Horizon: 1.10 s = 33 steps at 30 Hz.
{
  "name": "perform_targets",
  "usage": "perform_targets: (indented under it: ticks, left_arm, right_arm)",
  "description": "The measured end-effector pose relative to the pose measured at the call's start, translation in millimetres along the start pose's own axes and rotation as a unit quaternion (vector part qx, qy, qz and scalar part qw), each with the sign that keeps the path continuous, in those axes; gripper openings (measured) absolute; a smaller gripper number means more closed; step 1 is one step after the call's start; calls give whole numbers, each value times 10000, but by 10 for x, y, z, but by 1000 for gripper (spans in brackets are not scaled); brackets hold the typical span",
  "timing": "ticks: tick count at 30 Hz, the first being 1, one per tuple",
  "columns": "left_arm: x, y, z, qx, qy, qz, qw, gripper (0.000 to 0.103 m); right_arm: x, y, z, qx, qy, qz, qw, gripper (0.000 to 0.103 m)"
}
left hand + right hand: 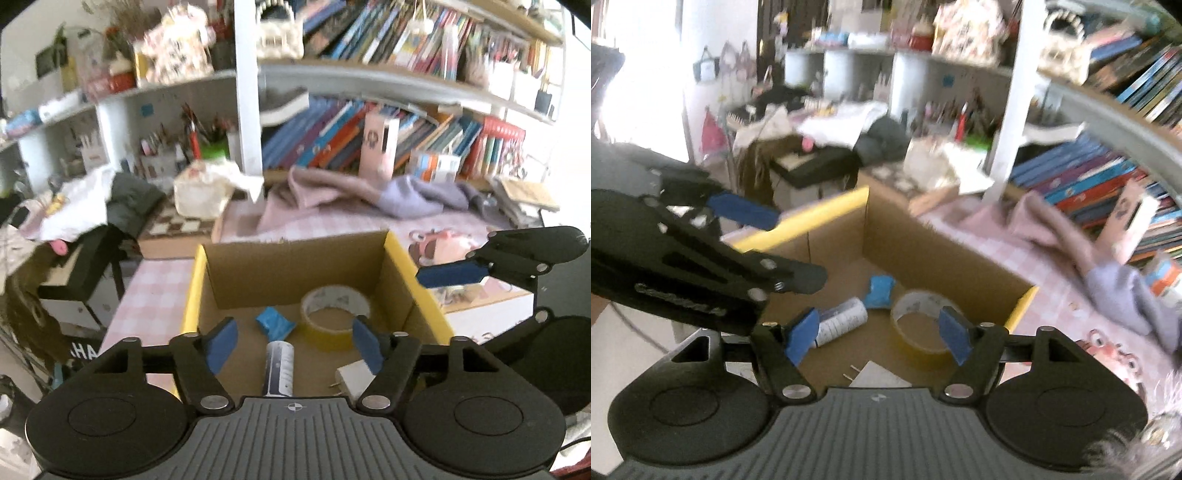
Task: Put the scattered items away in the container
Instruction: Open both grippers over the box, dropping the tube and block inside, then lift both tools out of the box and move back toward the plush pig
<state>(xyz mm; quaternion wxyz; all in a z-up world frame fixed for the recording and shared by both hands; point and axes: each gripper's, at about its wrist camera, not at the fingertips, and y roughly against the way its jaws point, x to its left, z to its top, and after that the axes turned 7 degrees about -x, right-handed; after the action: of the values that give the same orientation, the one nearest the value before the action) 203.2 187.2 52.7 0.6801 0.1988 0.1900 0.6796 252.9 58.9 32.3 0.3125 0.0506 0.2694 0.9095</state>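
Observation:
A cardboard box [295, 266] with yellow flaps holds a tape roll [334, 314], a blue packet [275, 325], a white tube [279, 367] and a white plug adapter [352, 378]. My left gripper [293, 345] is open and empty above the box's inside. My right gripper [879, 334] is open and empty, also over the box [923, 243]. In the right wrist view the tape roll [919, 325], blue packet [881, 291], tube [842, 321] and adapter [879, 376] lie on the box floor. Each gripper shows at the other's side: the right one [454, 275], the left one [746, 212].
The box stands on a pink checked tablecloth [155, 291]. Behind it lie a pink and lilac cloth [351, 192], a tissue box [201, 195] and shelves of books [369, 136]. A pink cartoon mat [1108, 354] lies right of the box. A cluttered side table [812, 155] stands to the left.

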Motion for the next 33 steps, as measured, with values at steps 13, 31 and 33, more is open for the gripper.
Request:
perform_targets:
  ticks: [13,31,33]
  left_arm:
    - [-244,977,-346,-625,158,358,9973,89]
    - [-546,1481,-983,-642,614,403,9952,97]
    - [-536,1484,-1060,-574,799,361,9945,97]
  right_arm:
    - [172,1144,-317,-925,-438,-762,9918,76]
    - [599,1905,-1010,-1020,-919,-1614,9773,84]
    - [640,1910,-1071,-922,-926,-1677,9771,84]
